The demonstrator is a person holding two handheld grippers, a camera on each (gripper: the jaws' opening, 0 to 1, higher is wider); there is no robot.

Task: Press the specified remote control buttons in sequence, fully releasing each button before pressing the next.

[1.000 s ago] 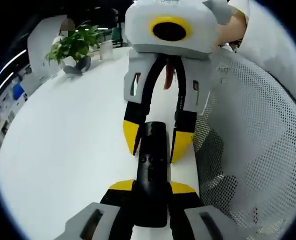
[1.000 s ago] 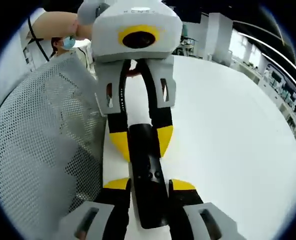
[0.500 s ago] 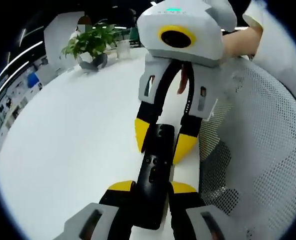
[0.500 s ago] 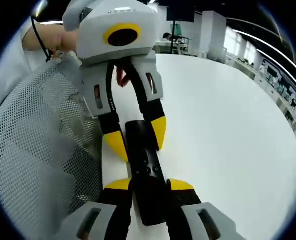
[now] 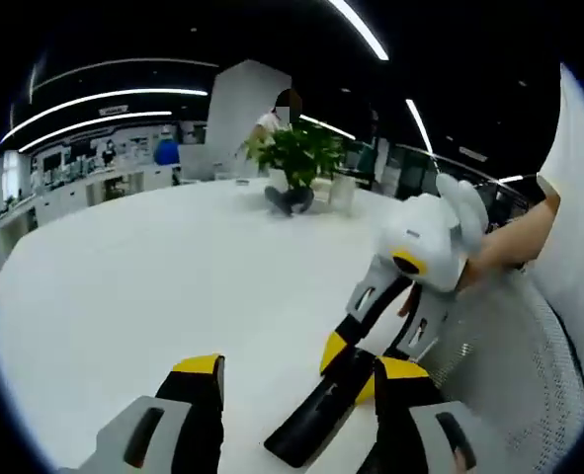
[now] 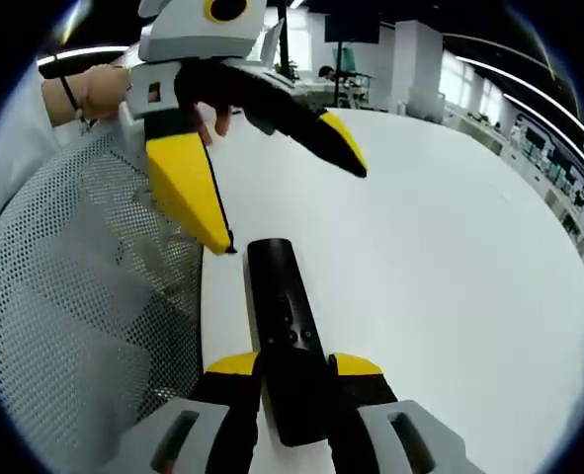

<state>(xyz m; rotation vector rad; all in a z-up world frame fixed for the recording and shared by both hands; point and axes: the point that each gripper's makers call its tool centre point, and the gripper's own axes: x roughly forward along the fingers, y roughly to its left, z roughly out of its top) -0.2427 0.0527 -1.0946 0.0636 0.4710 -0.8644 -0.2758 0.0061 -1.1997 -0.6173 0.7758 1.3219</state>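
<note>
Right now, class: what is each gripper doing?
Left gripper: open, off the remote.
Right gripper: closed on the remote.

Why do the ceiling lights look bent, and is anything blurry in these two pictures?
Left gripper view: fisheye lens bows the ceiling light strips into arcs; the potted plant looks soft. Right gripper view: the black remote is sharp, the mesh chair back smears toward the edge, and the white table is evenly lit.

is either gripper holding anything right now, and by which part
The right gripper clamps the black remote at its near end, above the white table. The left gripper, jaws spread wide, holds nothing.
</note>
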